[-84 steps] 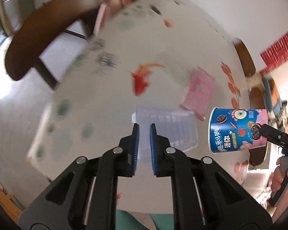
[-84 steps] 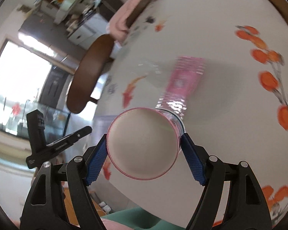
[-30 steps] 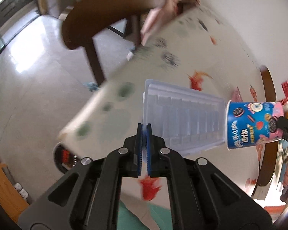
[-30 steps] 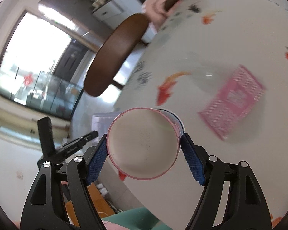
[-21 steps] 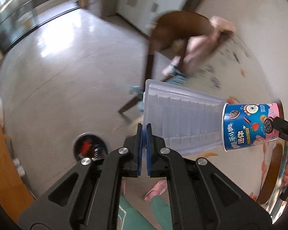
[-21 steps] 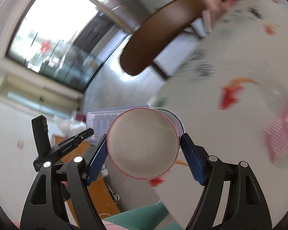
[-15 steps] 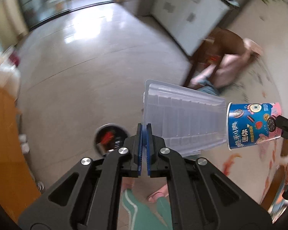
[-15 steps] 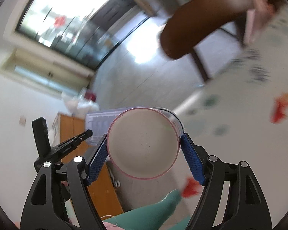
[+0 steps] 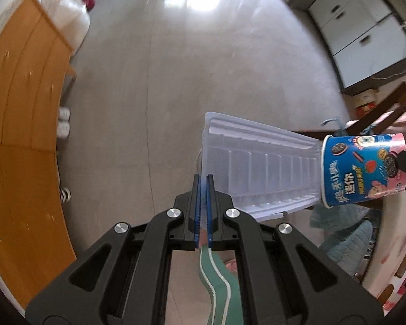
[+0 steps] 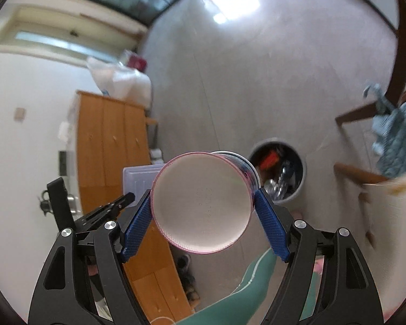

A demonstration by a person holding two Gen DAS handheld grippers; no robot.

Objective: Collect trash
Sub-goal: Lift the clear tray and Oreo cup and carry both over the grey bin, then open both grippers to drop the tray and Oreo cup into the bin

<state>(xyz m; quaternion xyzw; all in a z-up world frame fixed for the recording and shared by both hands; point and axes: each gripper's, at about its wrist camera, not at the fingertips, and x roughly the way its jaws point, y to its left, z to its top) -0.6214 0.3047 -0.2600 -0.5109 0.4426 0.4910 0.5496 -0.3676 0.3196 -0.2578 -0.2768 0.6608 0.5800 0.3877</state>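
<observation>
1. Right wrist view: the snack cup [image 10: 201,203] was clamped by its sides between the blue pads of the right gripper [image 10: 203,211], base toward the camera, carried in the air above the floor.
2. The trash bin [image 10: 300,174], a round grey container already holding mixed refuse, stood on the floor just beyond the cup and slightly to its right in that view.
3. In the left wrist view, the clear plastic tray [image 9: 257,168] was pinched by its thin edge in the left gripper [image 9: 202,203], whose pads were pressed together on it; the tray hung over bare floor tiles [image 9: 203,54].
4. The same cup appeared beside the tray's far end.
5. A wooden cabinet [image 10: 113,146], a chair with a blue cushion [image 10: 398,135] and the person's green trouser leg [image 10: 246,287] surrounded the area.
6. Assessment: both items were picked up and brought near the bin; neither was released. Remaining work appeared to be positioning over the opening and dropping each item.
</observation>
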